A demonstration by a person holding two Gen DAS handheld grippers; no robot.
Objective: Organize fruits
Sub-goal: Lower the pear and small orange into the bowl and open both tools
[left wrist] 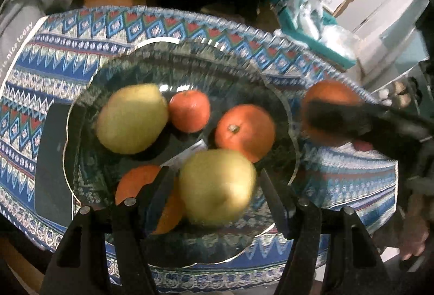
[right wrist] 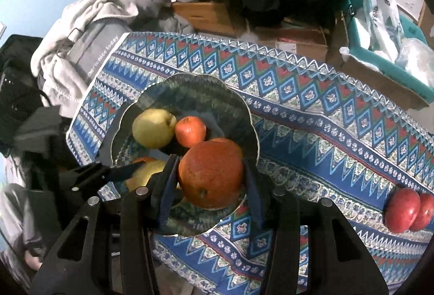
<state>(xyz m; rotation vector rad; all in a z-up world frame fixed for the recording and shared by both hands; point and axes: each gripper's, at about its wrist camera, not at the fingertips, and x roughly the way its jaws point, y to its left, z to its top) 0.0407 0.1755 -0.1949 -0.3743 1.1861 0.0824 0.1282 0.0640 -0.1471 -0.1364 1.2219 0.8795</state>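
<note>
Glass bowl (right wrist: 244, 116) crowded; right gripper (right wrist: 210, 175) jaws clamp orange (right wrist: 211, 173); left gripper (left wrist: 217, 183) jaws hold pear (left wrist: 217, 186).

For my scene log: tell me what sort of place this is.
Probably a lived-in home room. A patterned tablecloth under a glass fruit bowl, a heap of grey clothing and cardboard boxes behind it suggest so.

Table draped in a blue, red and white zigzag-patterned woven cloth (right wrist: 312, 116). Landmark: scalloped clear glass bowl (right wrist: 238, 105) on the cloth. Two round red fruits (right wrist: 407, 211), touching each other, lie on the cloth well apart from the bowl, toward the table's right end.
</note>
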